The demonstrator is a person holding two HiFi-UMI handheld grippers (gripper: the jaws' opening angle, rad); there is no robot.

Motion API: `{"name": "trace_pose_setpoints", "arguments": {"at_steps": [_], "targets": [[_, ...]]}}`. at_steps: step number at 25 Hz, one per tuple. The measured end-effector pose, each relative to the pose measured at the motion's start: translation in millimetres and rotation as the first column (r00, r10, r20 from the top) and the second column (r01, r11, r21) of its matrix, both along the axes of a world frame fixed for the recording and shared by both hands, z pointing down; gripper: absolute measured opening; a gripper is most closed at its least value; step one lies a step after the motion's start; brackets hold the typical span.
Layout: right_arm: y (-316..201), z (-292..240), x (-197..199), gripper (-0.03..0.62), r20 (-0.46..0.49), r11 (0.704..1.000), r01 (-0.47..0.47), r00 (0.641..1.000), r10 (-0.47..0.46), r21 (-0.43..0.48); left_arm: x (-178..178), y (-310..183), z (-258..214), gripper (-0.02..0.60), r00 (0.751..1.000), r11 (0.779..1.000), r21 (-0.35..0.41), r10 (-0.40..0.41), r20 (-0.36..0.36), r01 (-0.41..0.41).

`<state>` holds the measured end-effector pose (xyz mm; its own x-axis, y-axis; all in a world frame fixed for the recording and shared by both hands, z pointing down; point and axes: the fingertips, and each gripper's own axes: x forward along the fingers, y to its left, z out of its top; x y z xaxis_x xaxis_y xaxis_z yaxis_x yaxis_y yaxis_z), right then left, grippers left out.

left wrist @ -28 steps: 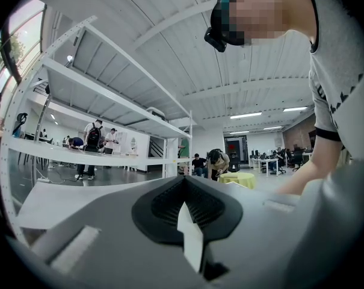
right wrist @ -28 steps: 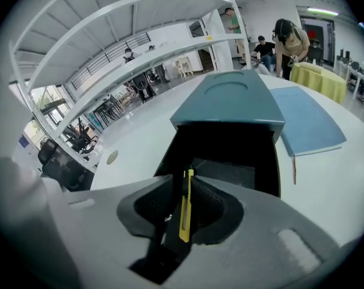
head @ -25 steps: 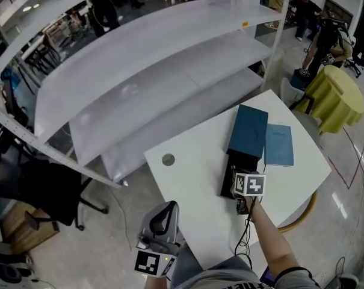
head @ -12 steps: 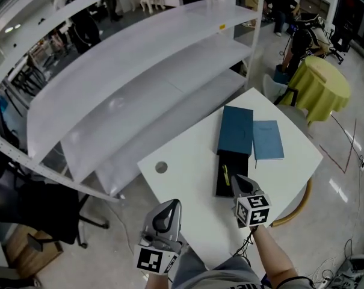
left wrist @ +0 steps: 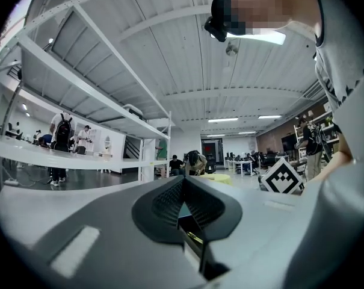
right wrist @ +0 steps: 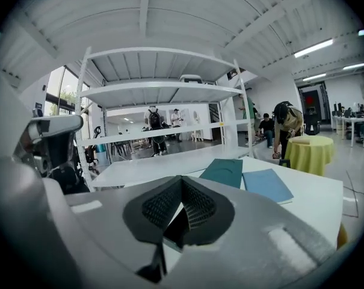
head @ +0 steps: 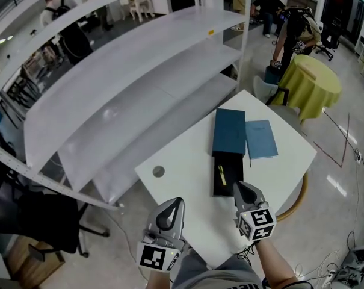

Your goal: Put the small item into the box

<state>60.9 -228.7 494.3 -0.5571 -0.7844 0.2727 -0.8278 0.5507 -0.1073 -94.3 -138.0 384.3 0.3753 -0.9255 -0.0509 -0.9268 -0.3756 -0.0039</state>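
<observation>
Small item: I see the slim yellow-green piece lying lengthwise inside the box, towards its left wall. It's too small for me to say what it is.
Box: it's a black open box on the white table, with its far end touching or tucked under the dark teal lid.
Progress: I judge the placing done, because the item is in the box and neither tool holds it.
What's left: nothing in the task as worded. The lid isn't on the box, but the task doesn't ask for that.
Right gripper: my right gripper sits just beside the box's near right corner, tips pointing at it. In its own view the ribbed pads meet at the tip with nothing between them, so it is closed and empty.
Left gripper: my left gripper is at the table's near edge, well apart from the box. Its pads are also pressed together and carrying nothing.
Beside the lid: a lighter blue booklet lies flat, just right of the lid.
Further out: there's a small grey disc on the table's left part, white shelving beyond it, and a yellow-draped round table to the far right.
Writing: I can read none. The lid and booklet covers look plain from here, with no brand or label visible.
Markers: each gripper's cube shows only black-and-white square patterns, no text.
</observation>
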Motion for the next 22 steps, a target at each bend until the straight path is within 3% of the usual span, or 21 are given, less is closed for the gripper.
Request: {"name": "trace_pose_setpoints", "arguments": {"at_steps": [4,10,22], "targets": [[16,-12,-2,0.002,-0.031,0.998,0.021,0.999,-0.019,0.053,3,0,-1,0.015,1.000,1.000,0.000,0.022,0.001,-0.022],[37,-35,-4,0.002,0.003,0.992,0.033,0.999,-0.034,0.120,8,0,-4,0.015,0.999,0.999,0.013,0.047,0.001,-0.047],[63,-86,-2,0.002,-0.017,0.954,0.070,0.998,-0.068,0.290,16,-1,-8,0.014,0.997,0.996,0.026,0.082,0.008,-0.083]]}}
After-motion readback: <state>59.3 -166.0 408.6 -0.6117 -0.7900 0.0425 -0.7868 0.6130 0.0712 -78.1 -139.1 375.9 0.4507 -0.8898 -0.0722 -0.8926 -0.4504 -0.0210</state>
